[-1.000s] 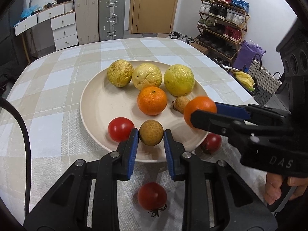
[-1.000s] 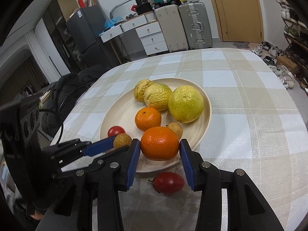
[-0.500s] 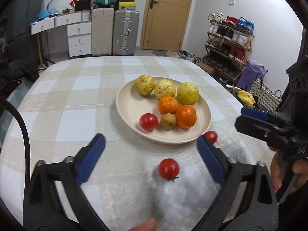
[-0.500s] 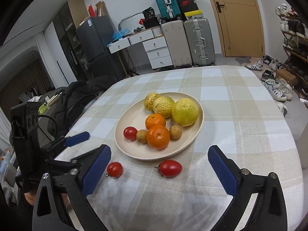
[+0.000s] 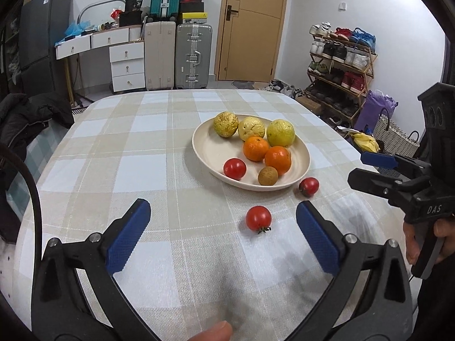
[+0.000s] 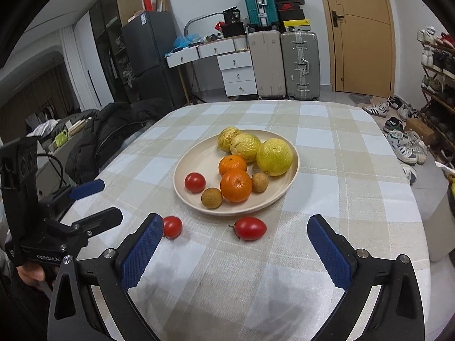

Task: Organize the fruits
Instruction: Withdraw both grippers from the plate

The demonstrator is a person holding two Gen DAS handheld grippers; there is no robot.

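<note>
A round cream plate [image 6: 290, 153] is seen on the checked beige-and-white cloth of the desk [image 6: 341, 142]. Three wrinkled yellow-green fruits [image 6: 274, 157] are ranged from 11 to 1 o'clock on it, two oranges [image 6: 236, 185] at the centre, two small brown round fruits [image 6: 212, 197] at 5 and 6 o'clock, and a round red tomato [image 6: 195, 182] at 8 o'clock. Off the plate, an oval red tomato [image 6: 250, 228] lies near the rim at 6 o'clock, its long axis crosswise and its stem end towards 9 o'clock — another round red tomato [image 6: 172, 227] rests at 7 o'clock. The left gripper [image 5: 223, 233] and the right gripper [image 6: 234, 245] are held over the cloth, jaws just spread wide, nothing between them.
</note>
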